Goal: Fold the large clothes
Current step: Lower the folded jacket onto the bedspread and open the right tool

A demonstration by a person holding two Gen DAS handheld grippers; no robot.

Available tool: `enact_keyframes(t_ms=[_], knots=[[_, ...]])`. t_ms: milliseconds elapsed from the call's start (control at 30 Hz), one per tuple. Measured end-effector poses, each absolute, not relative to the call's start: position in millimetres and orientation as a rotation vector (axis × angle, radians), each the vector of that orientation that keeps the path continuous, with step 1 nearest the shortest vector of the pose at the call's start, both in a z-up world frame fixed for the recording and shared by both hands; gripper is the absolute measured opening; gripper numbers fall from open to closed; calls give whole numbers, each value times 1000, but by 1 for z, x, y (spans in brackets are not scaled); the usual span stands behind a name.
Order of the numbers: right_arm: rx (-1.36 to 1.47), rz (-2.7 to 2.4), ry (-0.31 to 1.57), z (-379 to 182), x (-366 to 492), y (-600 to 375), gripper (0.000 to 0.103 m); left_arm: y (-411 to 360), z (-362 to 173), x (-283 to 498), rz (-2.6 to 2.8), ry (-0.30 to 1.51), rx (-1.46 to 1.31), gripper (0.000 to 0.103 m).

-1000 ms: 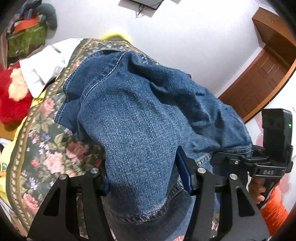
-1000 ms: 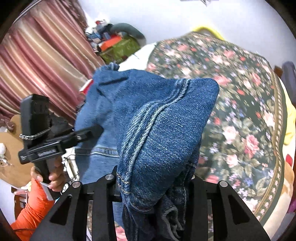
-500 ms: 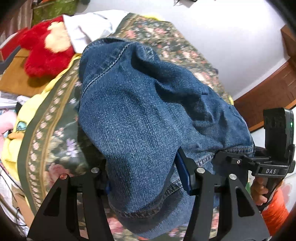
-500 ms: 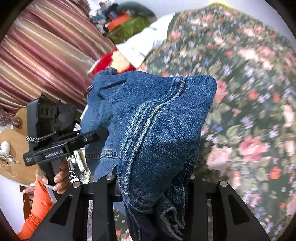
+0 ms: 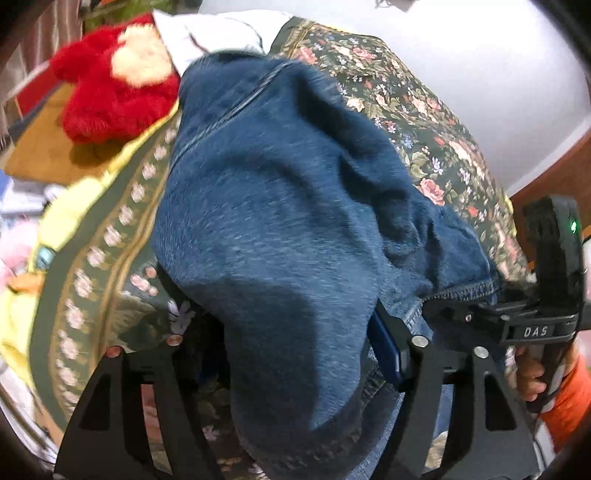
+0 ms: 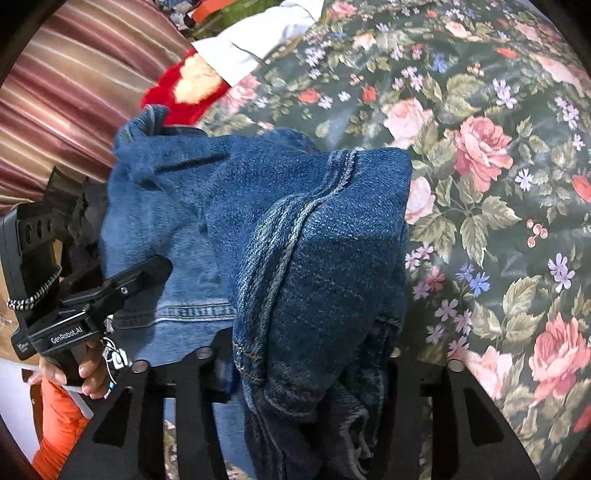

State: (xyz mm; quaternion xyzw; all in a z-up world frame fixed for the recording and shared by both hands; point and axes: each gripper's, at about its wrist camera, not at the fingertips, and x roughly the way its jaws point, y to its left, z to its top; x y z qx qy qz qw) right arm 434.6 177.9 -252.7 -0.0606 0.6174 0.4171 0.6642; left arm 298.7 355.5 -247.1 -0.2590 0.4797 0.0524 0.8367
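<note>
A pair of blue denim jeans hangs bunched between both grippers above a floral bedspread. My left gripper is shut on a thick fold of the jeans, which drapes over and hides its fingertips. My right gripper is shut on another fold with a double-stitched seam; the cloth hides its tips too. The jeans stretch left toward the left gripper's body. The right gripper's body shows at the right of the left wrist view.
A red and cream plush toy and a white cloth lie at the bed's head; both show in the right view, the toy and cloth. A striped curtain is on the left. Floral bedspread spreads right.
Both grippers have carried the jeans forward and lower over the bed. The plush toy and bedspread now look closer. The grips on the denim have not changed.
</note>
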Motion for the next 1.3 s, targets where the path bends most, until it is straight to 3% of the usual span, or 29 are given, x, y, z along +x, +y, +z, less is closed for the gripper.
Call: enact_keyframes(t_ms=[100, 300, 600, 800, 1033, 1300], knots=[[-128, 947, 1410, -253, 440, 171, 62, 353, -241, 292, 110, 1000, -543, 71], [-131, 947, 1408, -223, 444, 144, 62, 332, -189, 272, 188, 933, -315, 69], [-206, 971, 1049, -138, 424, 141, 63, 328, -131, 282, 243, 769, -95, 69], [-265, 991, 1050, -165, 422, 191, 63, 339, -169, 338, 357, 857, -2, 70], [-316, 934, 1175, -237, 448, 203, 63, 369, -213, 366, 396, 931, -58, 81], [-286, 877, 1128, -206, 445, 162, 63, 349, -170, 341, 398, 842, -52, 79]])
